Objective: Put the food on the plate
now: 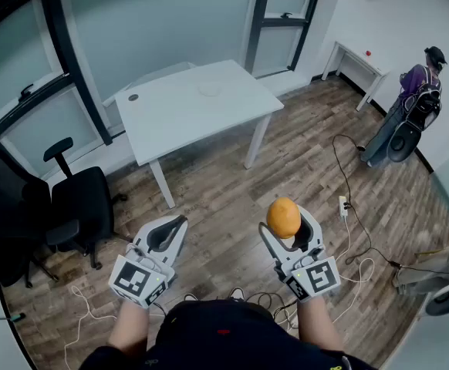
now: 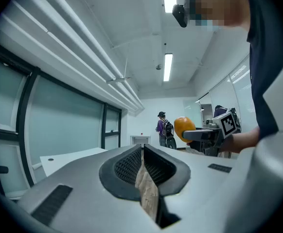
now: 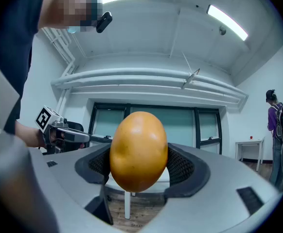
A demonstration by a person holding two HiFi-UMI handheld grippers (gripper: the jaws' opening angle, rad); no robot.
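Holding the orange (image 1: 284, 216) between its pads, the right gripper (image 1: 286, 223) stands with its jaws spread wide around the fruit. In the right gripper view the two dark pads press on the orange's flanks. Its slightly longer axis stands upright, so a good part of it rises above the jaws. The left gripper (image 1: 180, 223) has its jaws brought together with nothing between them, only a narrow slit showing the floor beyond. It is level with the right one and just to its left.

The move ahead turns on where the plate (image 1: 209, 89) lies. It shows as a pale round shape, faint against the top, on the far part of the white table (image 1: 170, 110). From the orange it lies forward and to the left, well apart, with an open stretch of wood floor between. The table's near edge and its legs come first, so I judge that the person has to walk up to it before any reach is possible.

The left gripper is a little closer to the table's line, but it is empty. The carry belongs to the right, which would need to cross leftward as it goes forward. The black chair (image 1: 78, 199) stands off to the left, clear of that path, and a person (image 1: 410, 118) stands far off to the right. Loose cables (image 1: 348, 206) trail on the floor near the right side (worth a glance when stepping).
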